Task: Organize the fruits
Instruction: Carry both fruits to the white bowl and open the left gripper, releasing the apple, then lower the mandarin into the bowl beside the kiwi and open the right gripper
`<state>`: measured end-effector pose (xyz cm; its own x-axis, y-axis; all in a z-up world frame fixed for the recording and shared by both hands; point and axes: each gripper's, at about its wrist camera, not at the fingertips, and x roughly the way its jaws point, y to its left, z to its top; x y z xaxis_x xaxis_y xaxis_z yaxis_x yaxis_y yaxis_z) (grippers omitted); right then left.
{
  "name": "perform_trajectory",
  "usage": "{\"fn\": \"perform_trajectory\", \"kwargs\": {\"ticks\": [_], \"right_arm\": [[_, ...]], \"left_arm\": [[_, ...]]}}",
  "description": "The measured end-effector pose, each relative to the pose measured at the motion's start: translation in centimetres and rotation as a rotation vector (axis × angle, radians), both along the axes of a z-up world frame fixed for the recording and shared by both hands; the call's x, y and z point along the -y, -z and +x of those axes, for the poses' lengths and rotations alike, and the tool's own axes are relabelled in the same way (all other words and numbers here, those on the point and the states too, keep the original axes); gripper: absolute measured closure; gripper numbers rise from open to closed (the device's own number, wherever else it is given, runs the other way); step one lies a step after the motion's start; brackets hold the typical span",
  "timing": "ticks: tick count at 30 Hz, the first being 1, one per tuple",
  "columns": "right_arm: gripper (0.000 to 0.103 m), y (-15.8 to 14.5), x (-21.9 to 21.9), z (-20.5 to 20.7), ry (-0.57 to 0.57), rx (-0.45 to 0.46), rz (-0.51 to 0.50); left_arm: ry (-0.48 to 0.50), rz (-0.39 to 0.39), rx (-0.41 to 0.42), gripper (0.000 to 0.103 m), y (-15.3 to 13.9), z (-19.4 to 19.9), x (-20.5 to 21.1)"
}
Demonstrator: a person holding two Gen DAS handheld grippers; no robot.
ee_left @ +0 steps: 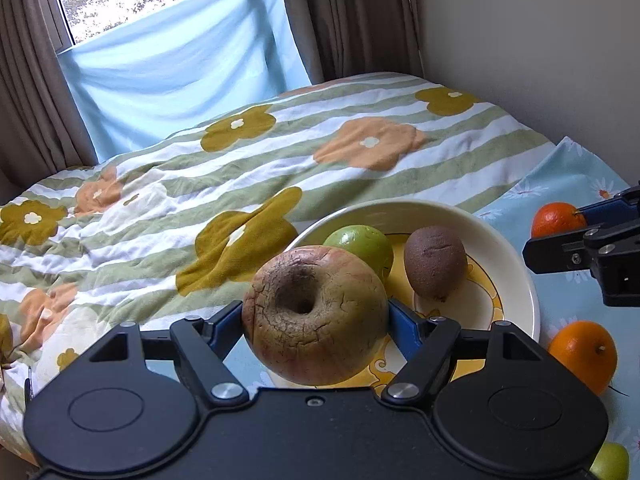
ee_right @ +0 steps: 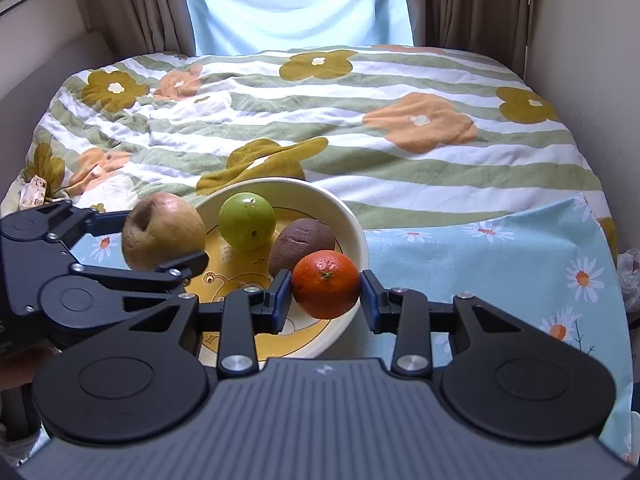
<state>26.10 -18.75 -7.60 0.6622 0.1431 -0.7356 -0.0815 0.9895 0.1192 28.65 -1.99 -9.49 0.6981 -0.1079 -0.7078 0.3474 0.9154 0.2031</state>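
Cream bowl (ee_right: 358,236) with yellow cartoon print sits on a daisy-pattern blue cloth (ee_right: 500,264) over the bed's striped floral quilt (ee_right: 360,136). Inside: smooth green apple (ee_right: 247,221) at 12 o'clock, fuzzy brown kiwi (ee_right: 301,243) at 2 o'clock.

Left tool (ee_left: 315,318) clamped on a wrinkled, cracked-skin apple (ee_left: 316,330), held above the bowl's 9 o'clock rim.

Right tool (ee_right: 325,300) grips a glossy, dimpled mandarin (ee_right: 326,284) over the 4 o'clock rim.

A second orange (ee_left: 582,356) lies on the cloth just beside the bowl; another green fruit (ee_left: 610,462) nearer.
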Motion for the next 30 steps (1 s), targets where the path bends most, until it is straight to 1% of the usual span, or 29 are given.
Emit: {"fn": "perform_trajectory", "kwargs": {"ticks": [5, 11, 13, 14, 15, 19, 23, 30], "right_arm": [[0.052, 0.3, 0.1, 0.7, 0.005, -0.007, -0.014], [0.052, 0.6, 0.6, 1.1, 0.018, -0.013, -0.021], [0.052, 0.5, 0.8, 1.2, 0.02, -0.013, -0.021], [0.052, 0.5, 0.8, 1.2, 0.021, -0.012, -0.021], [0.052, 0.4, 0.9, 1.3, 0.02, -0.012, -0.021], [0.052, 0.1, 1.1, 1.3, 0.014, -0.01, -0.018], [0.052, 0.0, 0.8, 1.5, 0.007, -0.013, -0.029], [0.052, 0.8, -0.9, 2.1, -0.042, -0.027, -0.037]], "left_arm": [[-0.001, 0.011, -0.014, 0.024, 1.1, 0.9, 0.3], [-0.008, -0.018, -0.04, 0.023, 1.7, 1.8, 0.5], [-0.004, -0.03, -0.028, 0.018, 1.5, 1.7, 0.4], [-0.004, -0.033, -0.017, 0.01, 1.2, 1.6, 0.3], [-0.005, -0.037, -0.002, 0.005, 0.8, 1.4, 0.3], [-0.01, -0.055, 0.009, 0.005, -0.5, 0.5, -0.4], [-0.028, -0.047, 0.004, 0.005, -0.9, -0.3, -1.7], [-0.094, -0.06, -0.003, 0.005, -1.5, -2.5, -4.6]]}}
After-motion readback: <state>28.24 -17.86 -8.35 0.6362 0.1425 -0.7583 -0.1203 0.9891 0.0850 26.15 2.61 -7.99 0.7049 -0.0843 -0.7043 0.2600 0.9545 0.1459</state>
